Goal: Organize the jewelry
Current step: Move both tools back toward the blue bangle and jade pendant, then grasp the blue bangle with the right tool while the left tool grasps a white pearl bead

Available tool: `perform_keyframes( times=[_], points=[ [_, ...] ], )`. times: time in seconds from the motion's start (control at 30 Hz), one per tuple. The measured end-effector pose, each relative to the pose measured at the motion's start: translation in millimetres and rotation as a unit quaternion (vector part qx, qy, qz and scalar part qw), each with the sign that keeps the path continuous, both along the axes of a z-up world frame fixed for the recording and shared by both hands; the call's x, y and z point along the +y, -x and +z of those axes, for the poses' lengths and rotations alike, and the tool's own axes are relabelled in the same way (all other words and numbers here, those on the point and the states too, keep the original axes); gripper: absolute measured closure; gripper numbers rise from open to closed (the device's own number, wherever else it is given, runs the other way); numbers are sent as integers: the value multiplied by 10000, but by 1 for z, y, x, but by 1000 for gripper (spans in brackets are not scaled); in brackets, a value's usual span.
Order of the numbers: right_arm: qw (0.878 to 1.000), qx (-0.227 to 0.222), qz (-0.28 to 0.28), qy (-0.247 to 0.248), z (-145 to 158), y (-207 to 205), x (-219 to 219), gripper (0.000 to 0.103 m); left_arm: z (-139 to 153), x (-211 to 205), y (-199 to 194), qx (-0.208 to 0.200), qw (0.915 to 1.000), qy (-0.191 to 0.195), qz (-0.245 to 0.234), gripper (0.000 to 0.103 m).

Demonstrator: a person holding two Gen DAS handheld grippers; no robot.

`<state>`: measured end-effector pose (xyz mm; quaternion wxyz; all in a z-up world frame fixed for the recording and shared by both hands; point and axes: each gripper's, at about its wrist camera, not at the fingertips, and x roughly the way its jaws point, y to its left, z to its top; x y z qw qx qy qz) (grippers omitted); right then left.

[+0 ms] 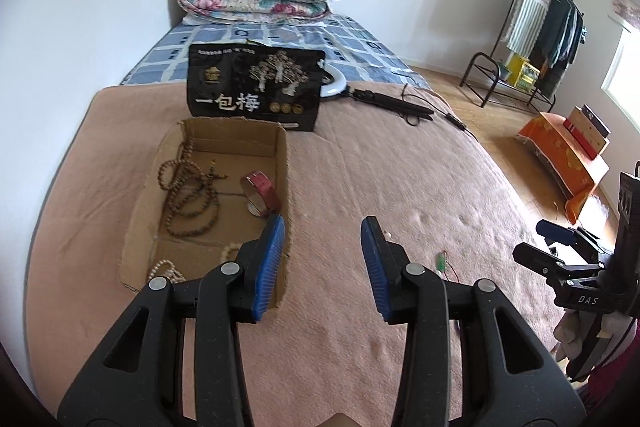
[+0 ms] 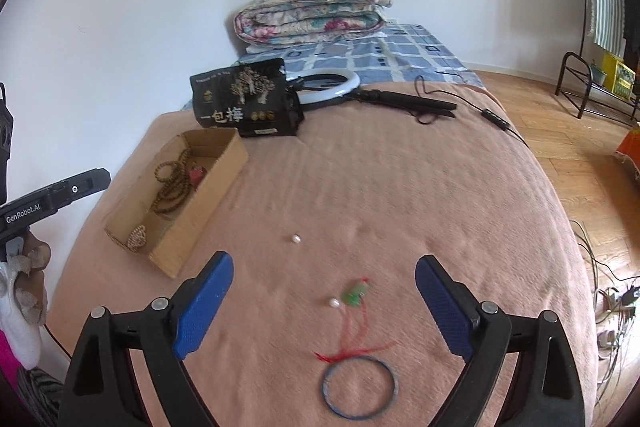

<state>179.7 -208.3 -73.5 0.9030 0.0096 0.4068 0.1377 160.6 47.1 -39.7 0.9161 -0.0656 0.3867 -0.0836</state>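
Both claws, left and right, gape empty; tiny white pearls could roll off the soft pink blanket if nudged.

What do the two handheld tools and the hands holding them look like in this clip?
Both the left tool and the right tool have black plastic arms, silver pivot rivets and blue textured pads. Bodies read "GenRobot.AI" and "DAS". The left hand wears a pale, worn glove.

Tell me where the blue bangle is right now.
In the right wrist view the blue bangle lies on the pink blanket, low between the open right gripper fingers, just below the green pendant.
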Motion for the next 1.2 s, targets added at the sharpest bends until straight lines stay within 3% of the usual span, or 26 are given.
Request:
perform_keyframes(
  times=[0.47, 0.73, 1.1, 1.17, 1.2],
  points=[
    [9979, 548, -70, 326, -56, 45, -59, 9, -35, -60, -1, 268, 9969, 35, -735, 63],
    [9953, 776, 253, 518, -92, 68, -58, 9, -67, -109, -7, 528, 9910, 8, -1229, 63],
    [9947, 710, 526, 525, -109, 74, -50, 9, -122, -158, -23, 927, 9834, -89, -1554, 63],
    [9951, 711, 500, 480, -112, 72, -51, 9, -128, -165, -26, 965, 9825, -155, -1588, 75],
    [9949, 735, 505, 467, -113, 70, -51, 9, -131, -169, -28, 983, 9819, -204, -1605, 75]
  ],
)
